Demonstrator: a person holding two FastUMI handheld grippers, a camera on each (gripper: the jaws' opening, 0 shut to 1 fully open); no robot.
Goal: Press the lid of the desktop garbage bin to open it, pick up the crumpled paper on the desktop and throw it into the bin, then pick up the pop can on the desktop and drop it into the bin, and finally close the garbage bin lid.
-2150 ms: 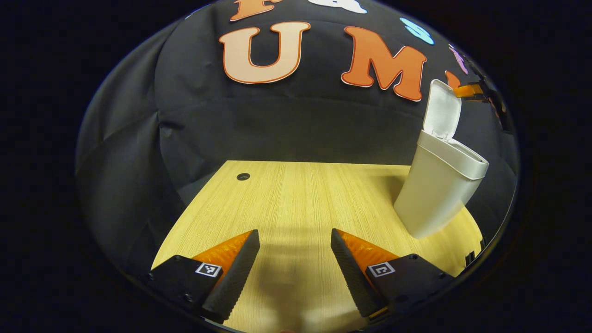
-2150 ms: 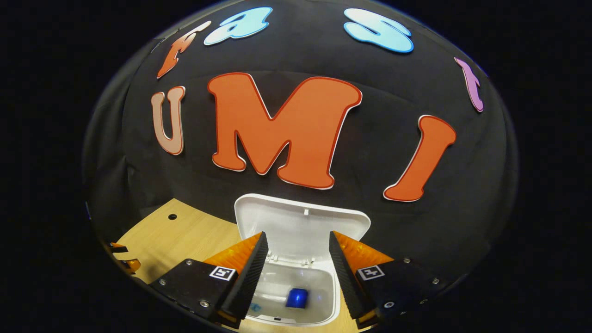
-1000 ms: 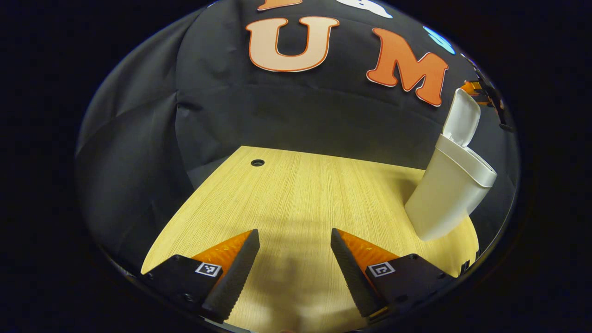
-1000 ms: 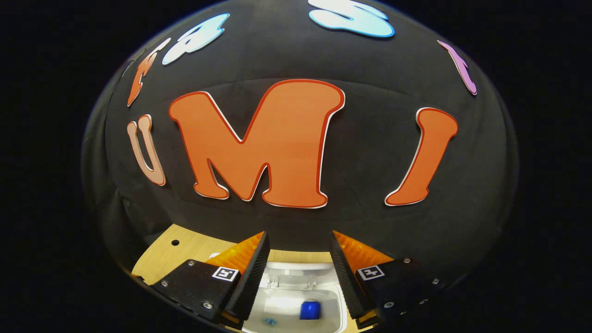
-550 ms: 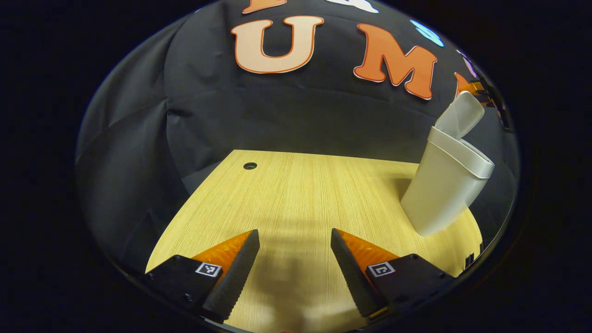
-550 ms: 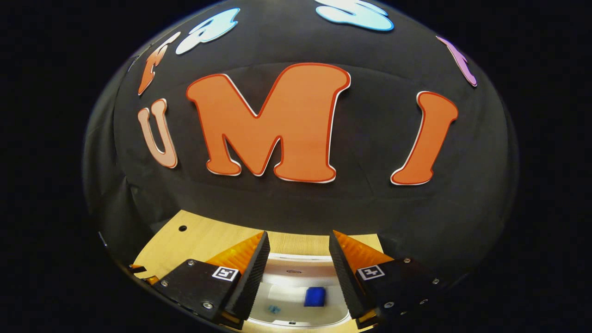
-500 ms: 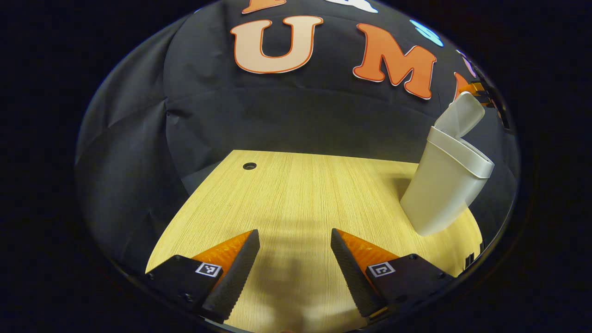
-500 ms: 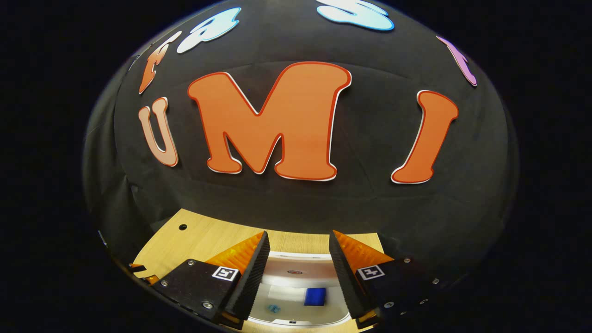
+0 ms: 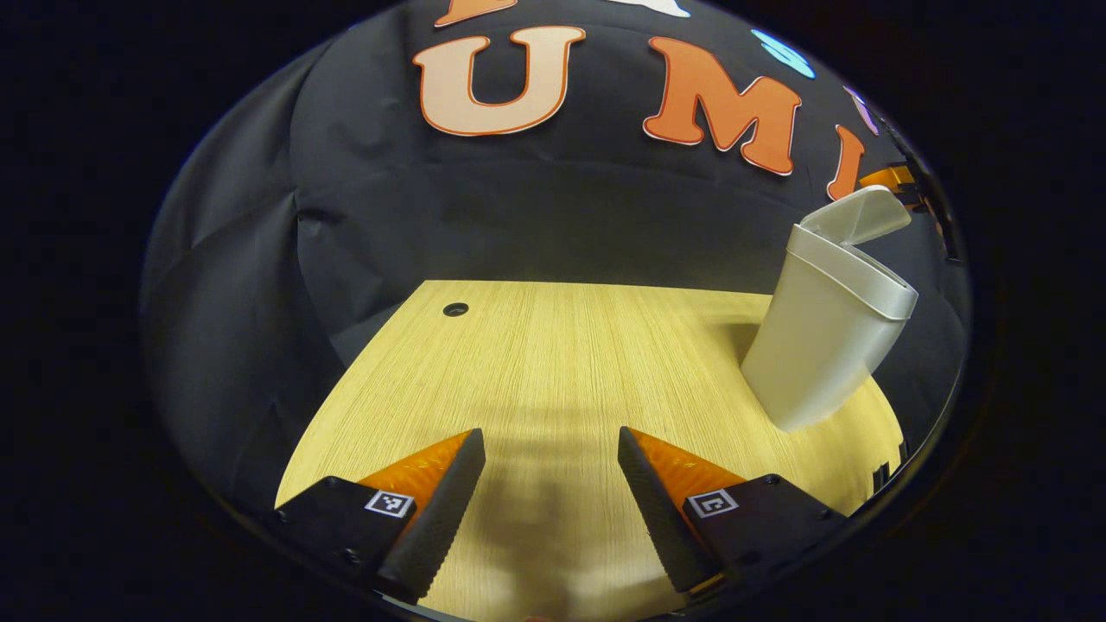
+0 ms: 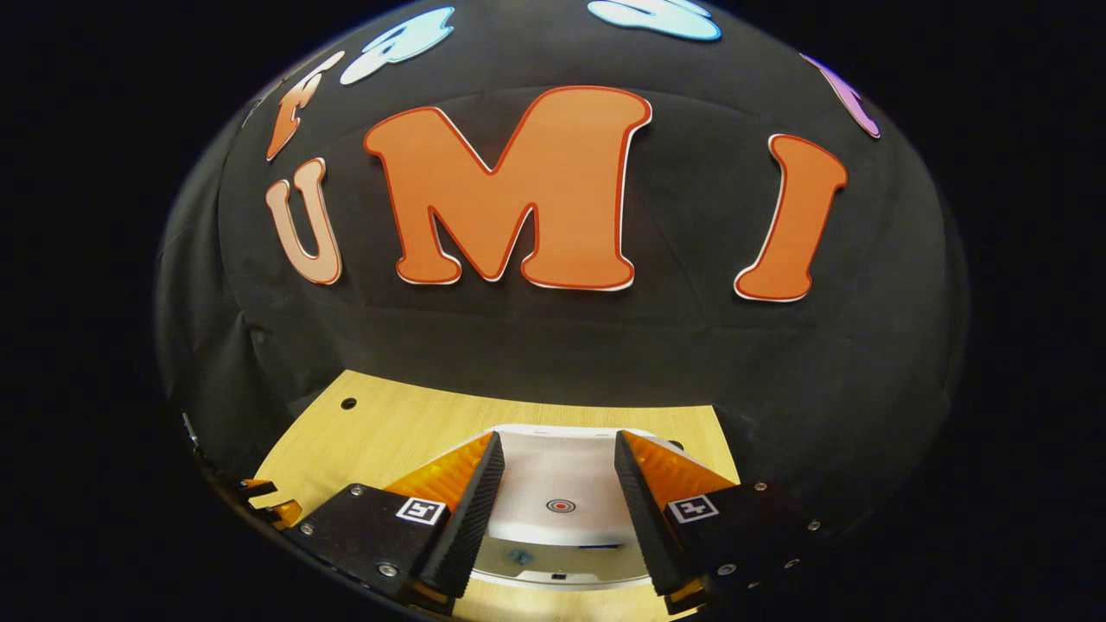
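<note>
Tilting lid [image 10: 553, 484] over bin [image 9: 821, 345], ajar

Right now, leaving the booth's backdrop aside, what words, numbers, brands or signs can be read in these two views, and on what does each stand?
Words, numbers, brands: none readable on the bin or the desk.
Lid: a red ring-and-dot mark, no text.
Left hand-held gripper: square black-and-white coded tags, no letters.
Right hand-held gripper: square coded tags, no letters.

no readable text, lid [image 10: 557, 484] (red bullseye mark)
</note>
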